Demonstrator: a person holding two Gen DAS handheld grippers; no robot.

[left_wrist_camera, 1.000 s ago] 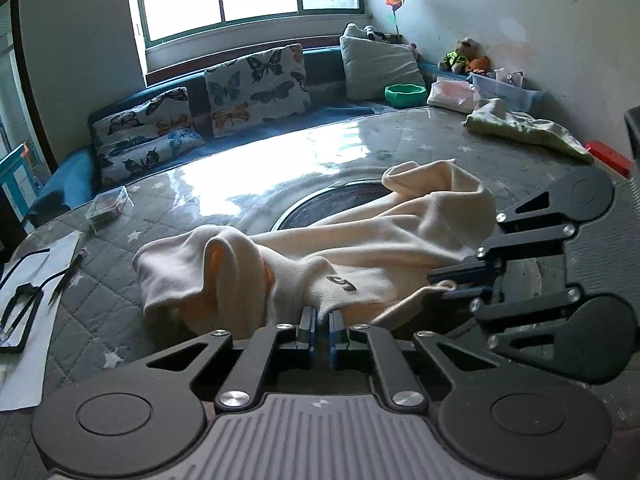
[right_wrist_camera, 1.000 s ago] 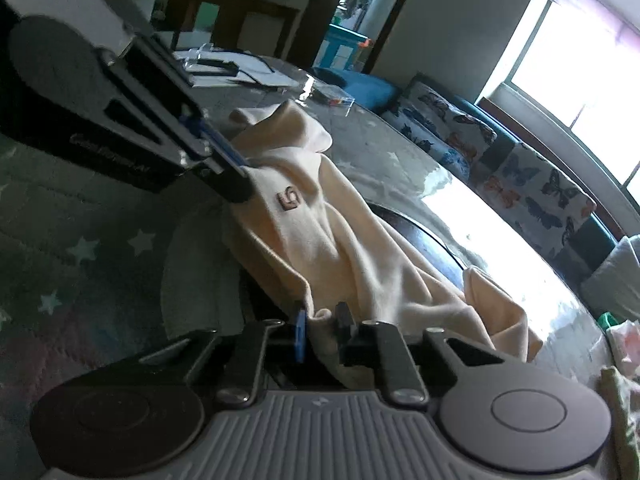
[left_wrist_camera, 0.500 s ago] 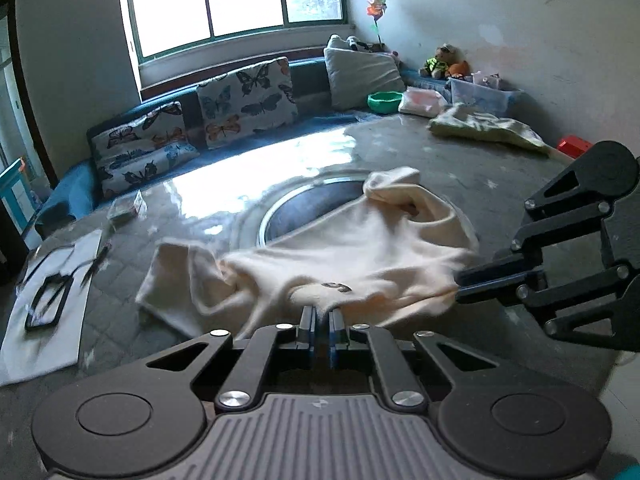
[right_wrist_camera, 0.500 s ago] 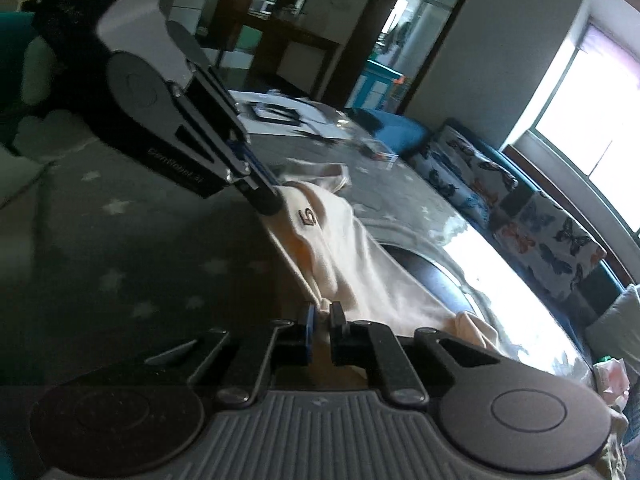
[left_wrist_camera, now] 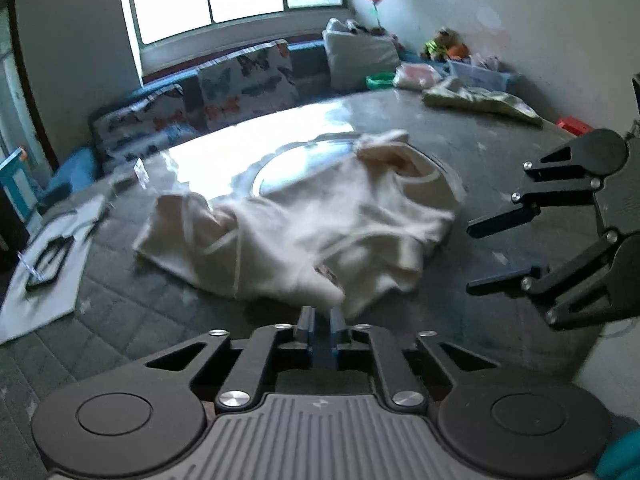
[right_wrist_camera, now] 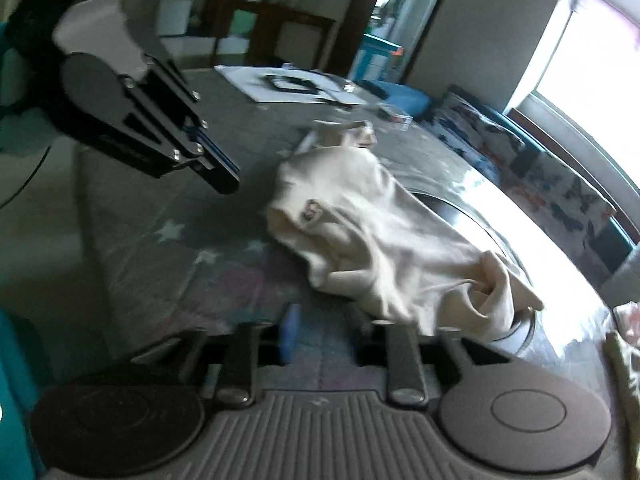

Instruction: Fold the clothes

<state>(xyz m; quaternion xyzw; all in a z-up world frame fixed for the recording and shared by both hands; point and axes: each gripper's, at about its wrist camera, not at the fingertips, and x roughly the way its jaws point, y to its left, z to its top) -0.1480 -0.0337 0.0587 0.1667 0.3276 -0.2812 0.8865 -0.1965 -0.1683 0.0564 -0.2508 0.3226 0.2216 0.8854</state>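
With both claws let go, the cream cotton top (left_wrist_camera: 316, 232) lies loose and rumpled on the grey star-print quilted table cover (right_wrist_camera: 168, 216), partly over its round glass inset (left_wrist_camera: 288, 160).

Left gripper (left_wrist_camera: 322, 314): jaws just opened a bit, narrow gap, cloth edge right in front but nothing pinched betw. them. Right gripper (left_wrist_camera: 478, 254): jaws just opened wide, empty, just beside the top's hem side. Progress, my read: garment dragged out roughly flat, no neat fold yet; sleeves & body folds all still to do.

cream top (left_wrist_camera: 304, 224), grey star-print tablecloth (right_wrist_camera: 168, 236), butterfly cushions (left_wrist_camera: 248, 76)
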